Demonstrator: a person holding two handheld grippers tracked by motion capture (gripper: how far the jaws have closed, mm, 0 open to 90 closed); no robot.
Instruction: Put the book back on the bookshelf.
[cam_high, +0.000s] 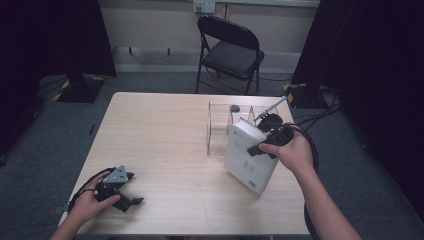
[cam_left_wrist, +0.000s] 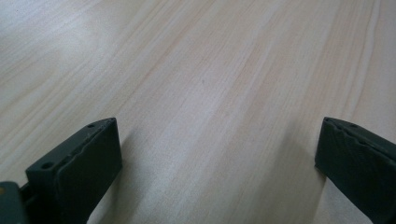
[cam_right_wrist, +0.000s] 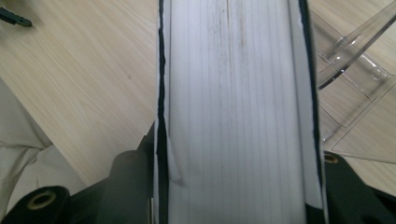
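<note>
- Near the right edge of the pale wooden table, a thick white softcover book stands tilted, its lower corner resting on the tabletop toward the near-right corner, its upper end leaning by the clear acrylic divider rack.
- Right gripper: clenched on the book. In the right gripper view both black jaws sit flush against the two covers with the white page block between them.
- Left gripper: released, lying near the near-left corner of the table under the left hand; in the left gripper view the jaws stand wide apart over bare wood, nothing between them.
- Handling, judged: book looks heavy for its size and fairly stiff as a closed block. Covers look smooth, so it may slip if the grip slackens. Not fragile, though corners and page edges can dent or crease.
- Where to hold, judged: across the thickness, pads on both covers, near the upper end, as now. That keeps the pages shut, but the weight hangs below the grip and may swing.
- Orientation: long axis runs from the near-right of the table up toward the rack, slanted. Page edge faces the gripper.
- Rack slots open upward, beside the book's upper end.
</note>
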